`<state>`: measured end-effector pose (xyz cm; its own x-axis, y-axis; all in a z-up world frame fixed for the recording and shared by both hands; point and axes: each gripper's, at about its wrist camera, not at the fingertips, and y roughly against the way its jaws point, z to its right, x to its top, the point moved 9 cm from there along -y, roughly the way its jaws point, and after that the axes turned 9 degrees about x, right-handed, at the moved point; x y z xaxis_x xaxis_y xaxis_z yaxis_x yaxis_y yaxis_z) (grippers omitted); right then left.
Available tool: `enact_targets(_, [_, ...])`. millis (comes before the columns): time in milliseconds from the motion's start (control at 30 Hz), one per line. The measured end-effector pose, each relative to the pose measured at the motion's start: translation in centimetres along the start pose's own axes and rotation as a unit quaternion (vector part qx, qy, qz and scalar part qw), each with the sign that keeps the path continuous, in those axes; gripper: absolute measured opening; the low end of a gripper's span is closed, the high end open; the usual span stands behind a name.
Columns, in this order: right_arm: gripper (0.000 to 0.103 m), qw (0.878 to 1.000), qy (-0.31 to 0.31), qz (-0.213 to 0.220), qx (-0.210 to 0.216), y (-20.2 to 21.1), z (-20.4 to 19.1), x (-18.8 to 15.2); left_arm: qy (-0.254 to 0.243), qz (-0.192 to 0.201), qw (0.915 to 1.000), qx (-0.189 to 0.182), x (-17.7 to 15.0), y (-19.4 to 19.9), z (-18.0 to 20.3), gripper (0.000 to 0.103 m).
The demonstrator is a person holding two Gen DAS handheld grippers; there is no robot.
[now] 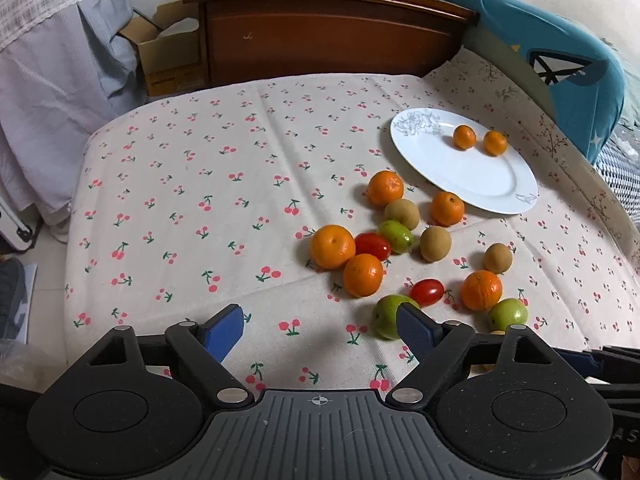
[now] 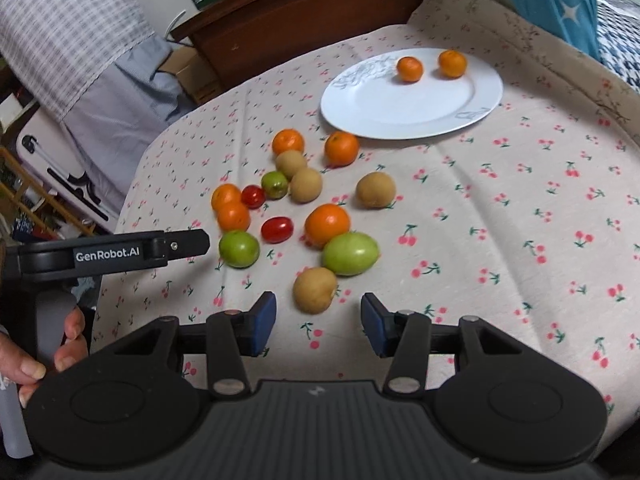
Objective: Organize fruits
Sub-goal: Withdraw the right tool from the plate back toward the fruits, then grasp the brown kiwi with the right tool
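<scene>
Both tools hang empty: left tool (image 1: 320, 332) wide, right tool (image 2: 319, 322) narrower, lined up behind a brown fruit (image 2: 315, 289) for the plate (image 2: 400, 116) beyond.

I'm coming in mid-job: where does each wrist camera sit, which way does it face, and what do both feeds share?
Left wrist: on the left gripper, angled down over the cherry-print cloth; its blue fingers stand open, empty.
Right wrist: on the right gripper, angled down at a brown fruit just ahead; the left gripper and the hand holding it show at left.
Shared: white plate with two oranges, loose fruit pile, wooden headboard.
</scene>
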<state>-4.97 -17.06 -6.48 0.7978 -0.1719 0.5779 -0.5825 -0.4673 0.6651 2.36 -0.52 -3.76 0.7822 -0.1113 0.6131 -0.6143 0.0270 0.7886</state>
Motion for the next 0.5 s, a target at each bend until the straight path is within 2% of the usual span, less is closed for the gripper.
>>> enact_targets(333, [0.035,1.000,0.016,-0.001,-0.007,-1.4,-0.1,0.1,-0.015,0.017,0.9997,-0.003,0.0,0.1,0.5,0.084])
enact_targets(500, [0.027,0.999,0.032,0.005,-0.012,-1.6,-0.3,0.2,-0.026,0.016,0.9994,-0.016,-0.4,-0.2,1.1,0.082])
